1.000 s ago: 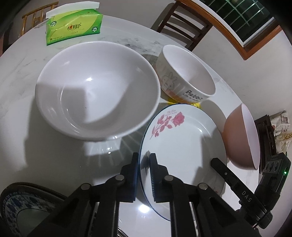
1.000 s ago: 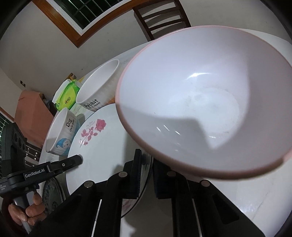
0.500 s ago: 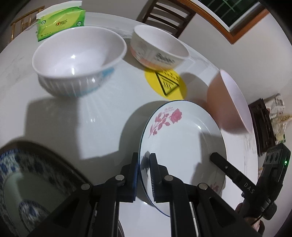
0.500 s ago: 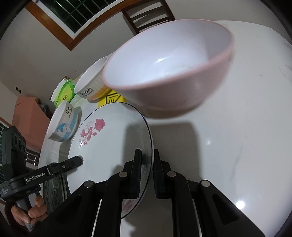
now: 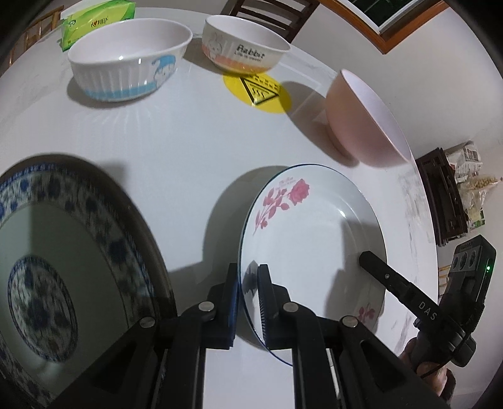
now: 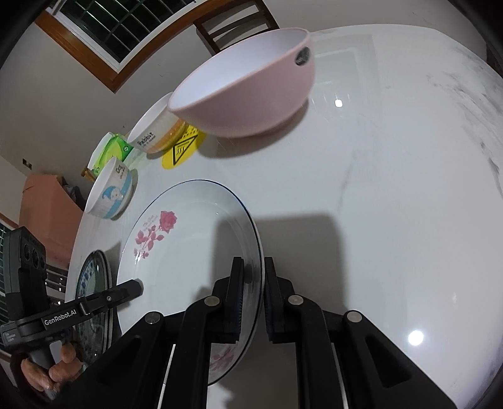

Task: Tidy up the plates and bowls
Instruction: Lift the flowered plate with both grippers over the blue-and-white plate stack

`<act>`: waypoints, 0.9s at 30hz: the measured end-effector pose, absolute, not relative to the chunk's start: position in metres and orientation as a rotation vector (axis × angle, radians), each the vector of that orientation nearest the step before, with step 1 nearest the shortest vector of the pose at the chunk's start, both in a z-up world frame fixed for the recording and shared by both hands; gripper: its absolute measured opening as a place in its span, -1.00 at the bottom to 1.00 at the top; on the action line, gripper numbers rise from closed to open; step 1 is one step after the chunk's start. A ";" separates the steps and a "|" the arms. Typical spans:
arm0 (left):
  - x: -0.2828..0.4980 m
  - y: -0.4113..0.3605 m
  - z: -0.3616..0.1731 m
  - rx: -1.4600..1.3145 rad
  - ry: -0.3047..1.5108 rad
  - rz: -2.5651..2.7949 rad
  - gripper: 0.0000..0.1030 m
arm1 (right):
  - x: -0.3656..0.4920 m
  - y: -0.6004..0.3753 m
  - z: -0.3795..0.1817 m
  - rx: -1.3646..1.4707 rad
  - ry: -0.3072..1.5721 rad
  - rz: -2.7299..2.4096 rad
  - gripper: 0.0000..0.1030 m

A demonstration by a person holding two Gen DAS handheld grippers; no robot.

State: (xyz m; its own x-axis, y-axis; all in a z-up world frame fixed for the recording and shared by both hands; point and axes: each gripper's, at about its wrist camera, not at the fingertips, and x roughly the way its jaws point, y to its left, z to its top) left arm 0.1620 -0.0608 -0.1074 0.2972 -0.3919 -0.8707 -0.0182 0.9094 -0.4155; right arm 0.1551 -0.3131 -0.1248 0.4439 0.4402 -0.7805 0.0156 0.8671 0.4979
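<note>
A white plate with a red rose [image 5: 314, 239] [image 6: 185, 251] hangs over the table, held by both grippers. My left gripper [image 5: 248, 277] is shut on its left rim; my right gripper [image 6: 253, 277] is shut on its right rim. The right gripper's finger [image 5: 389, 280] shows across the plate in the left wrist view, and the left one [image 6: 103, 299] in the right wrist view. A blue-patterned plate [image 5: 63, 258] [image 6: 94, 283] lies to the left. A pink bowl [image 5: 361, 116] [image 6: 248, 85], a rabbit bowl [image 5: 245, 47] [image 6: 157, 129] and a blue-trimmed white bowl [image 5: 129, 63] [image 6: 113, 192] stand further back.
A yellow round sticker [image 5: 257, 91] [image 6: 184, 148] lies on the white marble table [image 5: 176, 141] [image 6: 377, 188]. A green tissue pack [image 5: 97, 22] [image 6: 114, 151] sits at the far edge. A wooden chair [image 5: 267, 12] stands behind the table. A hand [image 6: 56, 368] holds the left gripper.
Both grippers carried the rose plate back toward the near side, so the bowls receded. The blue-patterned plate came into view at the left. The pink bowl stayed on the table.
</note>
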 end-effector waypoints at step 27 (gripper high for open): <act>0.161 -0.073 -0.113 -0.403 1.262 -0.251 -0.72 | 0.141 -0.318 -0.127 0.492 1.085 0.302 -0.71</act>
